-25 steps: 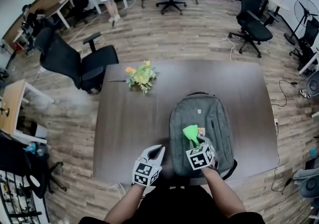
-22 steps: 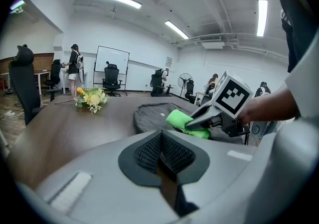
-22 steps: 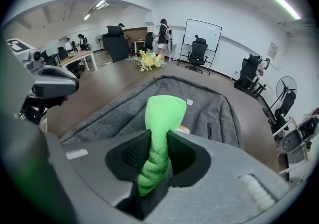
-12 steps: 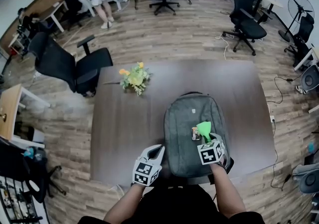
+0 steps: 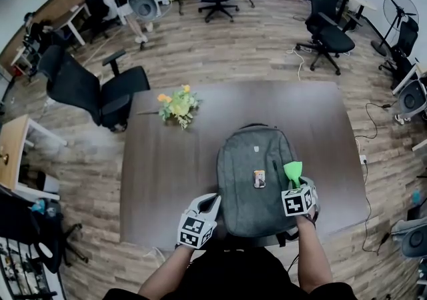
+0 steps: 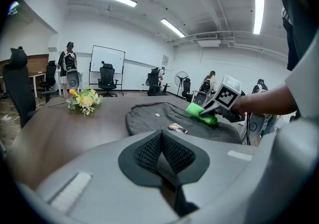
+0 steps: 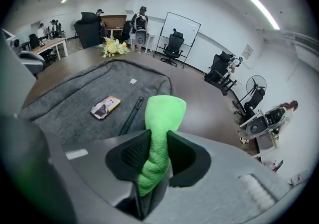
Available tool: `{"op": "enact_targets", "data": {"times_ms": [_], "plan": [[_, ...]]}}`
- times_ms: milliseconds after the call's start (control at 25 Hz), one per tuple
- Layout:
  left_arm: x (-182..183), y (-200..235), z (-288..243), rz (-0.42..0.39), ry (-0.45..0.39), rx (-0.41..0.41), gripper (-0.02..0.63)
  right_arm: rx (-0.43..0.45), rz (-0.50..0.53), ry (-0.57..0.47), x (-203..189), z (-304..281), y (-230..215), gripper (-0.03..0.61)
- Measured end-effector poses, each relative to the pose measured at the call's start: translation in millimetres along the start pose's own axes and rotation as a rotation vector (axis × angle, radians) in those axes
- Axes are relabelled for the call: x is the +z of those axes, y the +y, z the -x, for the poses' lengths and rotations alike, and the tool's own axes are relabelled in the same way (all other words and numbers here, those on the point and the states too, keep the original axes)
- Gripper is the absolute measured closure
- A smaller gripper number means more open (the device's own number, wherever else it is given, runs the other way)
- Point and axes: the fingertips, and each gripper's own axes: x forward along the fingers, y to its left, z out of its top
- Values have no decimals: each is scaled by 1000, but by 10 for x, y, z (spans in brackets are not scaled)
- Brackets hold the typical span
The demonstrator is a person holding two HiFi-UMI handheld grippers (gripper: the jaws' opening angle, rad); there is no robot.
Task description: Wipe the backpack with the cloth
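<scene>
Pinching a folded green cloth (image 7: 162,113) tight between the pads of the right gripper (image 7: 152,156), with the free end poking out ahead over the grey backpack (image 5: 250,179). Keeping the left gripper (image 6: 159,158) pressed together on nothing, idling at the near edge of the table (image 5: 167,172) just beside the backpack's lower left corner. Sweeping rightward: carrying the cloth from the middle of the backpack's front, past the small printed tag (image 5: 259,179), out to the right edge within the last second. Judging by that, finishing one pass over the lower front and probably leaving the upper part and left side unwiped. Lying flat with the zipper (image 7: 130,113) apparently closed, so showing nothing of any contents. Leaving the flowers (image 5: 177,104) well apart at the table's far left.
</scene>
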Motion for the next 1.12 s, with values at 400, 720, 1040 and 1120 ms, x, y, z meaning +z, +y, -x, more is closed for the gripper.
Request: {"op": "enact_targets", "data": {"times_ms": [400, 720, 1040, 1120], "plan": [[-44, 25, 18, -1, 7, 13, 594, 33, -89, -16, -42, -28, -130, 480], [-37, 90, 62, 7, 1, 40, 594, 169, -240, -162, 262, 244, 213, 480], [23, 139, 61, 0, -14, 54, 594, 413, -216, -202, 558, 568, 1145, 480], [44, 134, 66, 3, -18, 55, 594, 459, -203, -195, 570, 624, 1354, 480]]}}
